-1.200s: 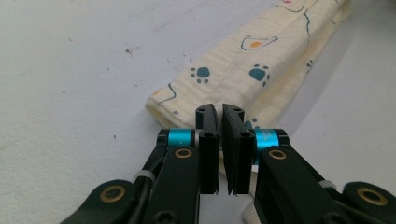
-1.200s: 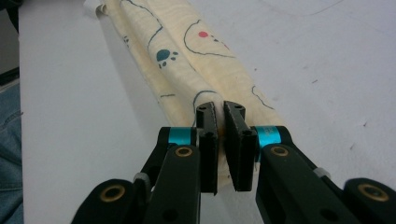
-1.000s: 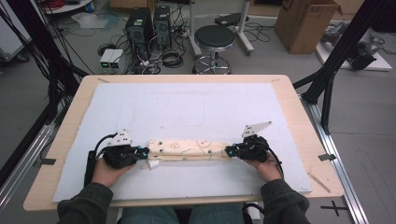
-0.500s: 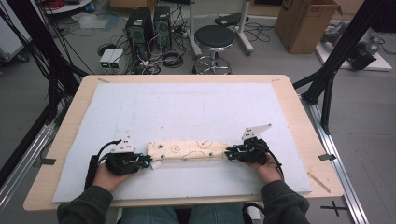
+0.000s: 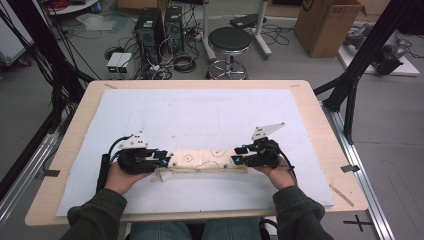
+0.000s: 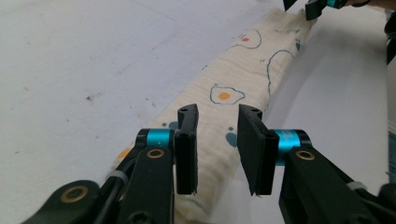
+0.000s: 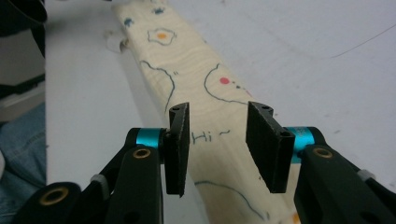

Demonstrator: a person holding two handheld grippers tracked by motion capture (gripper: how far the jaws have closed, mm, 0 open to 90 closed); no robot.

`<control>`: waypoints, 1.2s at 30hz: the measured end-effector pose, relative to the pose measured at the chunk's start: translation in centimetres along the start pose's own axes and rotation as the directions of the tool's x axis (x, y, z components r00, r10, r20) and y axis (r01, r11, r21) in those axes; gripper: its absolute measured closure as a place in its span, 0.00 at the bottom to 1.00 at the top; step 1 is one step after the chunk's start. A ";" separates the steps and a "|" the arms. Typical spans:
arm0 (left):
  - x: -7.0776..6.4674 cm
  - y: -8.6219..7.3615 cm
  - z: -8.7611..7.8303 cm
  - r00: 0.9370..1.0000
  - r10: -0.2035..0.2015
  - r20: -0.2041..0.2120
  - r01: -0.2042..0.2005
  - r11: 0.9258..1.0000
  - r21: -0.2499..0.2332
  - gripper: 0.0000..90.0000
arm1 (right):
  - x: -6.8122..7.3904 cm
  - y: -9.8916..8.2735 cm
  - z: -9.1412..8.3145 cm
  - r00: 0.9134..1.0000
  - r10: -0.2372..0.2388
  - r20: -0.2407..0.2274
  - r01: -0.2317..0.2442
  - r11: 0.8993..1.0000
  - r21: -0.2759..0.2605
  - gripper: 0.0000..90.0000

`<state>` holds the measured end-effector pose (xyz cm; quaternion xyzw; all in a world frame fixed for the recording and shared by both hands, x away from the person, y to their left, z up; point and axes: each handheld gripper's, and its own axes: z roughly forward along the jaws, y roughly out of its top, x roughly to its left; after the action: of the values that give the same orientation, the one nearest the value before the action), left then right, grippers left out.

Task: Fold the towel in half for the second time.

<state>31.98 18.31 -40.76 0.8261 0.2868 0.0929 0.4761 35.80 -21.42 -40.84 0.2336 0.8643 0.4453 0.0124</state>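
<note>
High view: cloth (image 5: 207,161) rolled narrower.

Black hand-held gripper (image 6: 217,149), teal collars, brass screws.

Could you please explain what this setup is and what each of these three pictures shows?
There is no robot here: a person sits at a table and holds a hand-held gripper in each hand, the left hand-held gripper and the right hand-held gripper. The high view looks down on the table from above the person. The other two pictures come from cameras riding on each gripper, looking along its two black jaws. On the white mat lies a folded cream cloth printed with fried eggs. Both grippers sit at its ends with jaws open over the fabric, so nothing is clamped.
</note>
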 end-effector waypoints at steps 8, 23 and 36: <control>0.2 -0.8 2.1 1.000 0.024 -0.008 -0.023 0.994 0.105 0.79 | -0.1 -0.4 2.6 0.999 -0.037 0.022 0.035 0.994 0.105 0.65; 0.6 -1.9 1.5 0.999 0.039 -0.028 -0.034 0.985 0.172 0.68 | -0.2 -2.6 0.9 0.993 -0.094 0.078 0.085 0.990 0.116 0.59; 0.2 -2.0 1.8 0.997 0.058 -0.052 -0.048 0.982 0.183 0.63 | 0.0 -3.8 0.8 0.985 -0.136 0.108 0.128 0.989 0.076 0.56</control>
<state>32.17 17.85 -43.45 0.8705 0.2853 0.1025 0.3877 34.47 -22.66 -44.27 0.2008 0.8906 0.3995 0.0826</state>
